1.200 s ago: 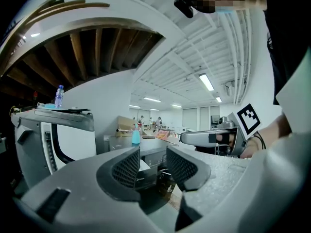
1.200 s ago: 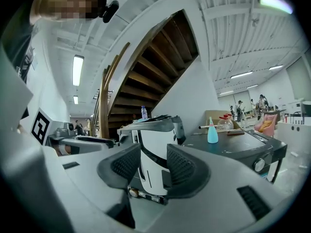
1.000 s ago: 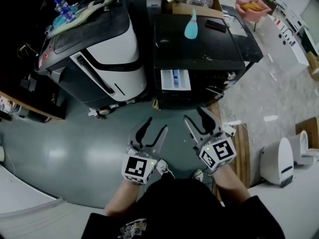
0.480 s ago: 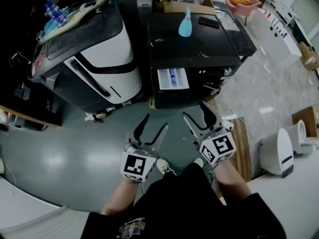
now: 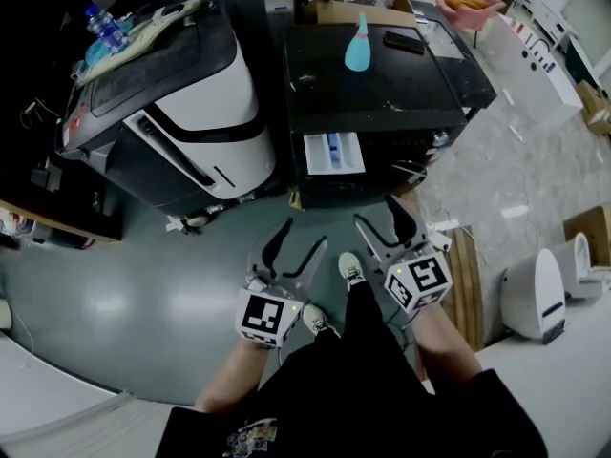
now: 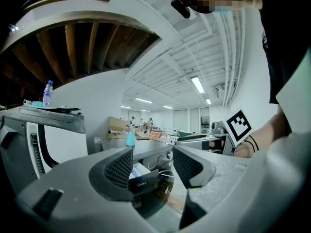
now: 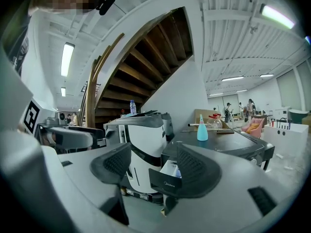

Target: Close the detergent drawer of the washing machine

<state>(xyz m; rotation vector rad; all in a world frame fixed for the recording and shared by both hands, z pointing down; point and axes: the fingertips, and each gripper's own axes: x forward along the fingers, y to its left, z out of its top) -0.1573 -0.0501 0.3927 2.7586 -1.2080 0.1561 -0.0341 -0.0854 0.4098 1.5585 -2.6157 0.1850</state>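
Note:
The black washing machine (image 5: 382,84) stands ahead of me, and its detergent drawer (image 5: 334,153) is pulled out of the front, white inside with a blue insert. My left gripper (image 5: 291,249) and right gripper (image 5: 385,225) hang side by side over the floor, short of the machine, both open and empty. In the left gripper view the drawer's dark front (image 6: 142,176) shows through the open left gripper (image 6: 153,165). Seen from the right gripper view, the drawer (image 7: 165,177) lies beyond the open right gripper (image 7: 148,165), partly behind its right jaw.
A teal bottle (image 5: 356,50) and a black handset (image 5: 406,42) lie on the washer's top. A white and black machine (image 5: 200,103) stands at its left, a cardboard box (image 5: 348,8) behind. My shoe (image 5: 350,269) is between the grippers. A wooden pallet (image 5: 465,275) and a white appliance (image 5: 535,303) are at right.
Both grippers' jaws have spread wider. My foot has stepped forward between the grippers. The washer sits slightly lower and closer in the head view.

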